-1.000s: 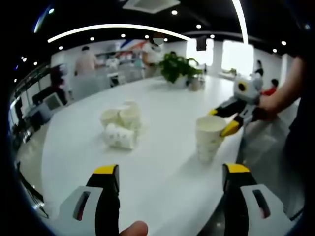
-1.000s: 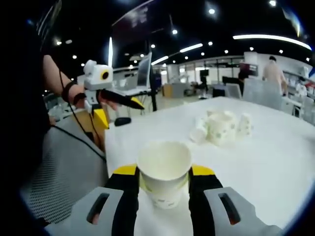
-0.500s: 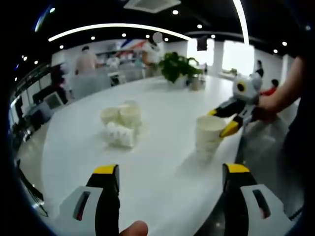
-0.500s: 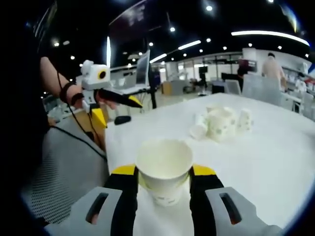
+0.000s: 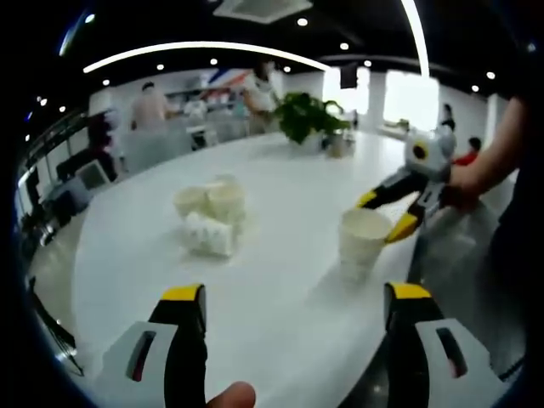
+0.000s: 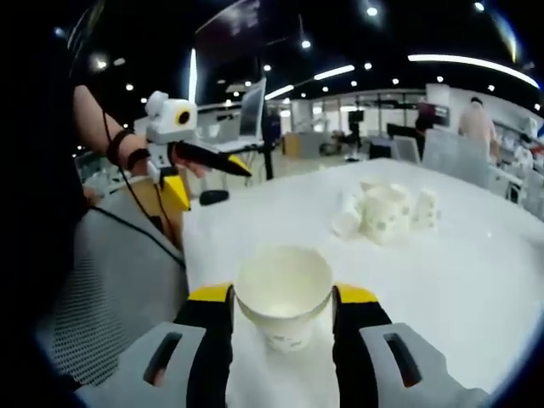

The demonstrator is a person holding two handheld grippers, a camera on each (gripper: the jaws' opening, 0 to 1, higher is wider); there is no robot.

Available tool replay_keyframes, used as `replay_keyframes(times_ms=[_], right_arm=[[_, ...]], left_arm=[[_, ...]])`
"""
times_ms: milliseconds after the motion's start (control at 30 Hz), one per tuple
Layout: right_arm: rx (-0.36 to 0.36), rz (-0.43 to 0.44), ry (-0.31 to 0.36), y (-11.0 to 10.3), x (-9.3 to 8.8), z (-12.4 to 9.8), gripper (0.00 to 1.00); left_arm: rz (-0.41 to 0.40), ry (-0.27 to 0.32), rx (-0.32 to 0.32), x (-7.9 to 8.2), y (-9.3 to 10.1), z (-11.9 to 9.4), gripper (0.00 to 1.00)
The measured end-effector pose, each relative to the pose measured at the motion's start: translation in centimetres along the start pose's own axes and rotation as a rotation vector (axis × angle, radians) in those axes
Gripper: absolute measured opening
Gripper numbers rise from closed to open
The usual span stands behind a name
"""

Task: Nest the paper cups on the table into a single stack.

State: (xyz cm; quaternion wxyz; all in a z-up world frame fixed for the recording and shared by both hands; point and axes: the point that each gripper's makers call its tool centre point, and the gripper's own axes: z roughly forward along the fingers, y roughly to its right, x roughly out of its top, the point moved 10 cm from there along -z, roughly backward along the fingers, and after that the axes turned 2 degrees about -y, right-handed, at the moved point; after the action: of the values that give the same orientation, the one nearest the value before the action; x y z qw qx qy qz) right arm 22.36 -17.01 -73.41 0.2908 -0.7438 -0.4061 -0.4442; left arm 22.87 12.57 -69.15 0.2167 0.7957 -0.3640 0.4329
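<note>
While the right tongs (image 6: 282,304) straddle the upright stack (image 6: 283,293) near the table's (image 5: 280,212) right edge, their yellow tips sit just beside the top cup's wall on either side; whether they press it or stand a hair clear cannot be told from either view. In the left gripper view the stack (image 5: 362,242) stands on the table with the right tongs (image 5: 387,214) flanking its rim from the far right. The stack's long axis is vertical and its mouth opens upward; the top cup is empty inside.

The left tongs (image 5: 293,299) are spread wide and hold nothing, hovering above the near part of the table. The loose cups (image 5: 211,214) lie clustered at mid-table, ahead and slightly left of the left tongs: some upright with open mouths, one on its side nearest the viewer. In the right gripper view this cluster (image 6: 384,211) lies far and to the right, well apart from the stack, and the left tongs (image 6: 191,174) hang at far left, beyond the table's edge.

By judgement, the left tongs are the nearer to the loose cups, so the next fetch falls to them; the toppled cup would need righting before it nests.
</note>
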Motion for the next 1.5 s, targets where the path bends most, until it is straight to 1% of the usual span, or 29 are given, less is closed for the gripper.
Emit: replay_keyframes(times_ms=[67, 167, 267, 367, 467, 533, 633, 767, 867, 967, 1033, 1100, 1200, 1367, 1500], right_arm=[[-0.007, 0.004, 0.004, 0.1, 0.0, 0.0, 0.49], [-0.007, 0.005, -0.001, 0.1, 0.0, 0.1, 0.5], [-0.007, 0.011, -0.008, 0.1, -0.1, 0.1, 0.53], [-0.008, 0.018, 0.003, 0.1, -0.1, 0.2, 0.59], [-0.011, 0.039, 0.004, 0.2, -0.2, 0.1, 0.63], [-0.015, 0.047, 0.01, 0.3, -0.1, 0.0, 0.65], [-0.025, 0.058, 0.025, 0.5, 0.0, -0.2, 0.7], [-0.054, 0.105, 0.071, 0.9, 0.6, -0.7, 0.79], [-0.071, 0.13, 0.098, 1.3, 1.1, -1.2, 0.82], [-0.105, 0.148, 0.154, 1.8, 2.2, -1.9, 0.84], [-0.121, 0.175, 0.174, 2.1, 2.5, -2.1, 0.87], [-0.141, 0.183, 0.209, 2.4, 3.1, -2.6, 0.9], [-0.16, 0.201, 0.243, 3.0, 3.8, -3.2, 0.92], [-0.214, 0.262, 0.29, 4.3, 4.0, -4.4, 1.0], [-0.24, 0.29, 0.296, 5.2, 3.6, -5.4, 1.0]], left_arm=[[0.0, 0.001, 0.003, 0.0, -0.1, 0.0, 0.85], [-0.003, 0.004, 0.003, 0.0, -0.2, 0.1, 0.85], [-0.005, 0.01, 0.005, 0.1, -0.1, 0.1, 0.85], [-0.008, 0.007, 0.006, -0.1, -0.1, 0.1, 0.85], [-0.012, 0.007, 0.008, -0.1, -0.1, 0.0, 0.85], [-0.015, 0.008, 0.012, -0.2, -0.2, 0.0, 0.85], [-0.02, 0.008, 0.014, -0.3, -0.2, 0.0, 0.85], [-0.023, 0.012, 0.017, -0.2, -0.2, 0.0, 0.85], [-0.022, 0.012, 0.016, -0.2, -0.2, 0.0, 0.85], [-0.024, 0.013, 0.019, -0.2, -0.2, -0.1, 0.85], [-0.025, 0.014, 0.02, -0.2, -0.2, -0.1, 0.85], [-0.028, 0.015, 0.024, -0.2, -0.3, -0.1, 0.85], [-0.025, 0.016, 0.025, -0.2, -0.3, -0.2, 0.85], [-0.026, 0.019, 0.029, 0.0, -0.5, -0.2, 0.85], [-0.031, 0.025, 0.036, 0.0, -0.6, -0.3, 0.85]])
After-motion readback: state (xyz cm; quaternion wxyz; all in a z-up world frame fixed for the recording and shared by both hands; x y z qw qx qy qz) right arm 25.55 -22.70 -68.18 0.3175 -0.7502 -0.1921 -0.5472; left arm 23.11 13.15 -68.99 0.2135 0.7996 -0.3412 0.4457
